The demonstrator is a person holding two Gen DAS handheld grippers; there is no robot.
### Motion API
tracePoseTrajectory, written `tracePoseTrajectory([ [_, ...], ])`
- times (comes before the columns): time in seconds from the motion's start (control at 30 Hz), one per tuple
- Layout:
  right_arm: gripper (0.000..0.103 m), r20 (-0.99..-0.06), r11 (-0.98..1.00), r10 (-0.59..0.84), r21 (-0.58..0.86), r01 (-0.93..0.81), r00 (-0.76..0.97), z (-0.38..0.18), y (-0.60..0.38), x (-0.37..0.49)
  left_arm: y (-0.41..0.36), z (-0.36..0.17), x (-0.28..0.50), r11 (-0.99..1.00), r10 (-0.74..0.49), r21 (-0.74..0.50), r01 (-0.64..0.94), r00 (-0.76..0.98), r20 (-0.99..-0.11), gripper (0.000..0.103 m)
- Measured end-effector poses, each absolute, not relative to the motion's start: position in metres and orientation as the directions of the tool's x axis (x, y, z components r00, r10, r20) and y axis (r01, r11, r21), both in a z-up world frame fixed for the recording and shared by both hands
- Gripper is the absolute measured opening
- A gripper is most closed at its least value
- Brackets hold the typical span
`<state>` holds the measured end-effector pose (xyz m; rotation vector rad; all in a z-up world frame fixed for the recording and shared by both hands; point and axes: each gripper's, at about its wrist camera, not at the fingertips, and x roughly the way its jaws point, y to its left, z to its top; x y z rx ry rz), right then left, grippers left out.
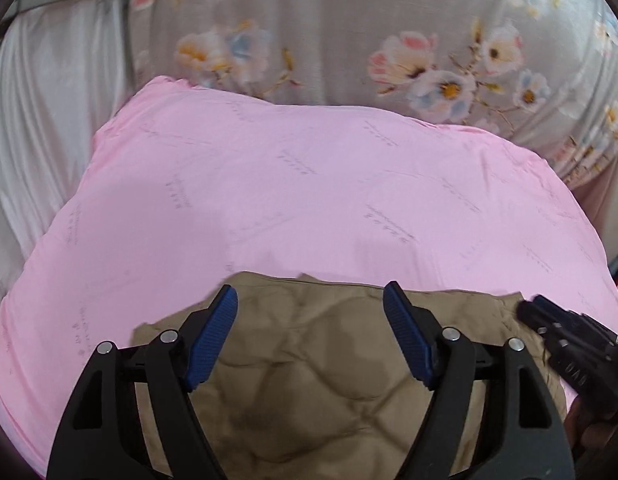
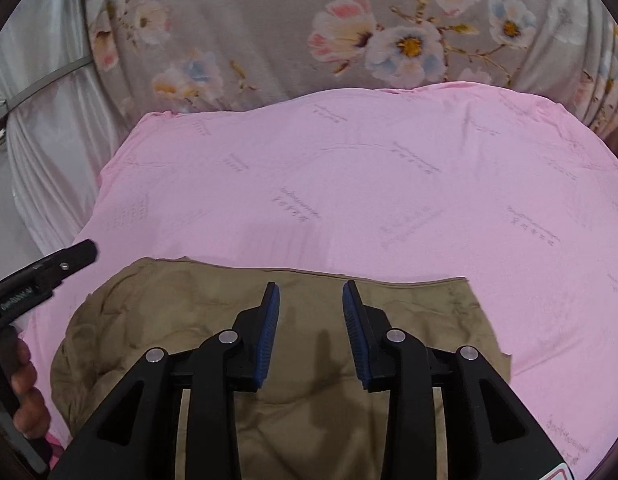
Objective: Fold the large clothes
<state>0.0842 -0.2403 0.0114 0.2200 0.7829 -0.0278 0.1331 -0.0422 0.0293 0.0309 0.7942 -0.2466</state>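
The crumpled khaki cotton garment (image 2: 293,364) lies flat on the pink printed bed sheet (image 2: 349,184), so both the left claw (image 1: 309,336) and right claw (image 2: 311,332) hover over it, jaws apart and empty, likely choosing edges to fold.

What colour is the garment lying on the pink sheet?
Khaki-tan garment, clearest in the right wrist view.
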Motion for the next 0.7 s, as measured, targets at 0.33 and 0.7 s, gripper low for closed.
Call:
tracePoseTrajectory([
  [0.33, 0.033, -0.753, 0.987, 0.008, 0.111, 0.114, 0.658, -0.050, -0.215, 0.102, -0.075, -0.055, 0.145, 0.980, -0.125, 0.000, 0.197, 0.618, -0.776, 0.075],
  [0.7, 0.033, -0.723, 0.983, 0.004, 0.130, 0.131, 0.691, -0.068, -0.216, 0.100, -0.078, -0.075, 0.146, 0.981, -0.098, 0.040, 0.190, 0.661, -0.744, 0.080],
])
